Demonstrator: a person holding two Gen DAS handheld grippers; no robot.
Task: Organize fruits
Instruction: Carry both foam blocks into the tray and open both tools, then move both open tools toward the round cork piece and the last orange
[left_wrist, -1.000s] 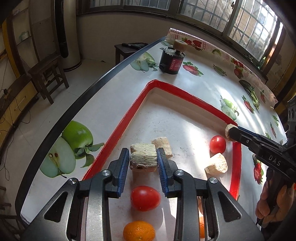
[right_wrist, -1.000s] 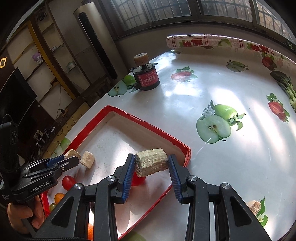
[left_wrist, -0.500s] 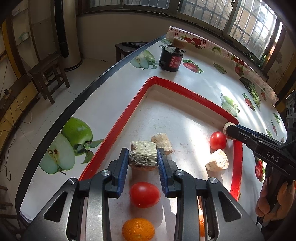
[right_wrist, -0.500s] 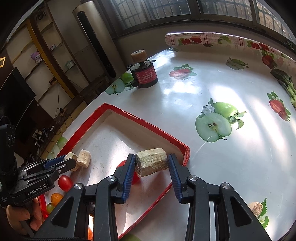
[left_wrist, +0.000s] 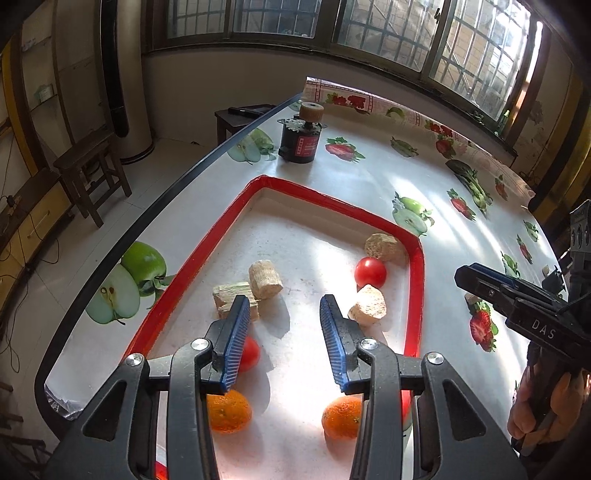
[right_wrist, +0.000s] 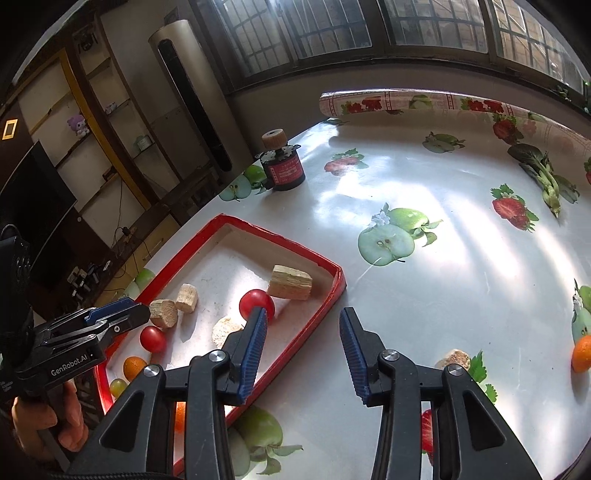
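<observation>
The left gripper (left_wrist: 284, 317) hung over the red tray (left_wrist: 415, 295) with its jaws apart and opening, and nothing was between its blue pads. Just under its left pad lay a pale cut chunk (left_wrist: 231, 297) on the tray floor, touching a second, rounder chunk (left_wrist: 265, 278). A tomato (left_wrist: 250, 353) sat partly hidden behind the same finger. Nearer to the camera two oranges (left_wrist: 229, 411) lay on the tray, one on each side. Toward the right side of the tray another tomato (left_wrist: 370, 272) rested between a third chunk (left_wrist: 368, 306) and a fourth chunk (left_wrist: 380, 246), which lay in the far right corner close to the rim.

The right gripper (right_wrist: 301, 332) was held above the tray's right edge and the table (right_wrist: 424, 302); its jaws also stood apart and were opening, with nothing between them. From this side the corner chunk (right_wrist: 290, 282) lay flat on the tray, just beside the tomato (right_wrist: 256, 302). A small green fruit (right_wrist: 117, 386) lay near the tray's left rim. Outside the tray, on the fruit-printed cloth, one more chunk (right_wrist: 452, 359) lay on the table, and an orange (right_wrist: 581, 352) sat well apart, at the right edge of the view. A dark jar (right_wrist: 282, 166) with a cork top stood beyond the tray. A hand (right_wrist: 48, 421) held the left gripper's handle
</observation>
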